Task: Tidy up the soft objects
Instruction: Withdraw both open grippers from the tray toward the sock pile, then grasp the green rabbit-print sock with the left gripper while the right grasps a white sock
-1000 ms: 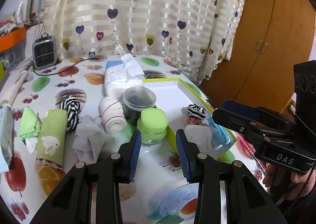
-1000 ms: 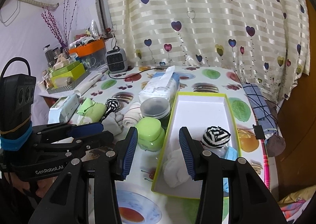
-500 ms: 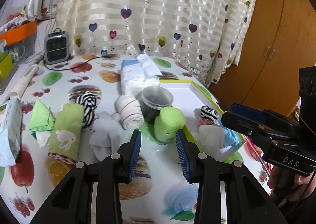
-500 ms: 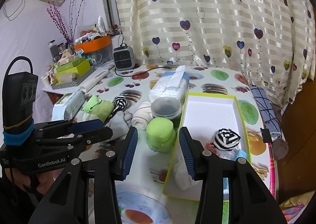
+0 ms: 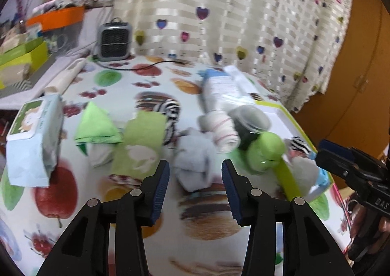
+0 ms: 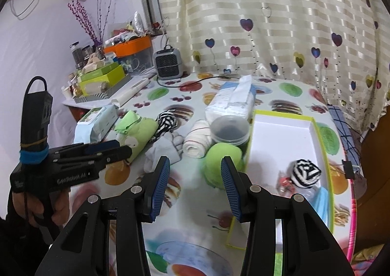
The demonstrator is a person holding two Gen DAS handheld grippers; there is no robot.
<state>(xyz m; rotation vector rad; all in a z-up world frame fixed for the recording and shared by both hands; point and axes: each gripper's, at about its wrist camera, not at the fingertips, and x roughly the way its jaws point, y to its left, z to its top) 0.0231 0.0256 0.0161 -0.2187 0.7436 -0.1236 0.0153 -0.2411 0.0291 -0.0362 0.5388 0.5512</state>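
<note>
Right wrist view shows the white open box with a lime-green rim (image 6: 319,139) at about two o'clock on the fruit-print tablecloth (image 6: 290,88), holding a black-and-white striped sock ball (image 6: 304,173) and pale blue cloth (image 6: 321,203).

Still outside, toward eleven o'clock, lie a crumpled grey sock (image 5: 195,166), a rolled white cloth with red stripes (image 5: 223,134), a green rolled towel (image 5: 139,144), a folded green cloth (image 5: 96,127) and a second striped sock (image 5: 170,115), so most sorting seemingly remains.

The left gripper (image 5: 195,189) is opening, empty, aimed at the grey sock. The right gripper (image 6: 193,185) stands parted and empty.
</note>
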